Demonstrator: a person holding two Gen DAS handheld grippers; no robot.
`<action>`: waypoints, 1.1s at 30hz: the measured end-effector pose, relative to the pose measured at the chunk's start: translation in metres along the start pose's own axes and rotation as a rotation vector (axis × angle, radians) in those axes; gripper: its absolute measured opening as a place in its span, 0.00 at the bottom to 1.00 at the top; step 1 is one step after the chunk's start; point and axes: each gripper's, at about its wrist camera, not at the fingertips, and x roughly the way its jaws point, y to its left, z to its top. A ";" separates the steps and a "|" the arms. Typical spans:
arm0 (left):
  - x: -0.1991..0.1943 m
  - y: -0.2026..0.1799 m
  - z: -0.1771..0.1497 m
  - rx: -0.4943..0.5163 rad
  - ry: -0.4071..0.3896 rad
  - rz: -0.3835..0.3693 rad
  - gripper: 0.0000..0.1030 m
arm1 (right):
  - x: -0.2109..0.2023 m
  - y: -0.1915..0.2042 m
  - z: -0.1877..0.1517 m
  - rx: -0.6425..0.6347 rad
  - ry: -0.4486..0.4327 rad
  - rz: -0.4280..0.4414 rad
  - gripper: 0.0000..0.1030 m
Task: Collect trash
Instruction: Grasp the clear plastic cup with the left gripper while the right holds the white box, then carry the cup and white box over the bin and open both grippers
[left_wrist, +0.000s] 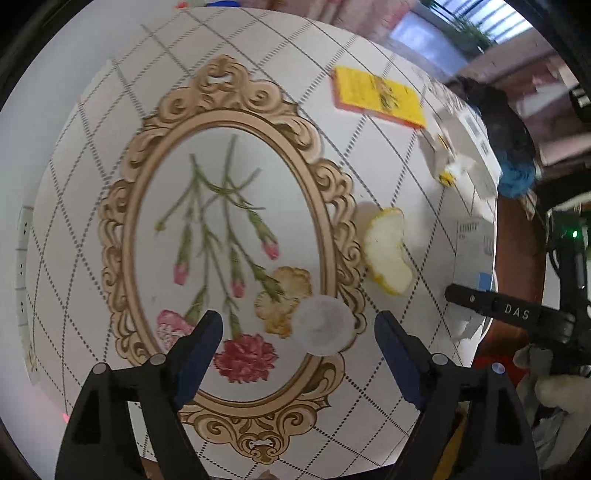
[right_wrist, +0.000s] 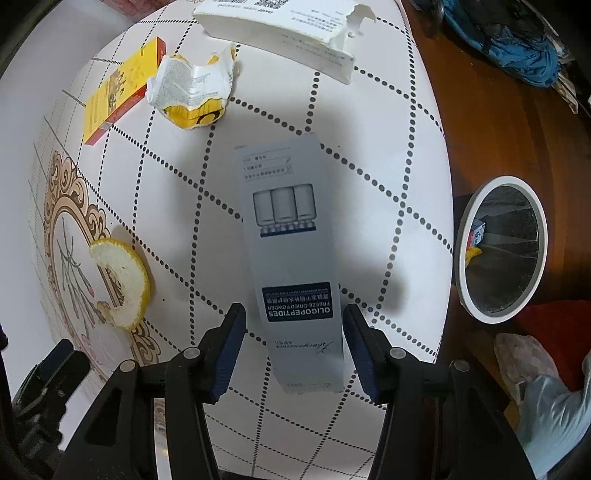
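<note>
Both grippers are wide and empty. Right gripper (right_wrist: 293, 350) straddles the grey box (right_wrist: 291, 258) near the table's (right_wrist: 406, 110) right edge; centre the jaws, then close squarely.

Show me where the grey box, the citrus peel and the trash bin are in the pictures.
grey box (right_wrist: 291, 236), right wrist view, on its printed top face.
citrus peel (right_wrist: 125, 280), right wrist view, on the white pith.
trash bin (right_wrist: 466, 291), right wrist view, on its white rim.
</note>
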 end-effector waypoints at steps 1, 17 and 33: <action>0.006 -0.006 0.001 0.011 0.006 0.014 0.81 | 0.001 0.000 -0.002 -0.001 -0.001 -0.002 0.55; 0.046 -0.051 -0.006 0.133 0.033 0.137 0.35 | 0.007 0.010 -0.013 -0.033 -0.039 -0.059 0.37; -0.042 -0.103 -0.005 0.201 -0.151 0.235 0.35 | -0.062 -0.015 -0.039 -0.024 -0.191 0.046 0.36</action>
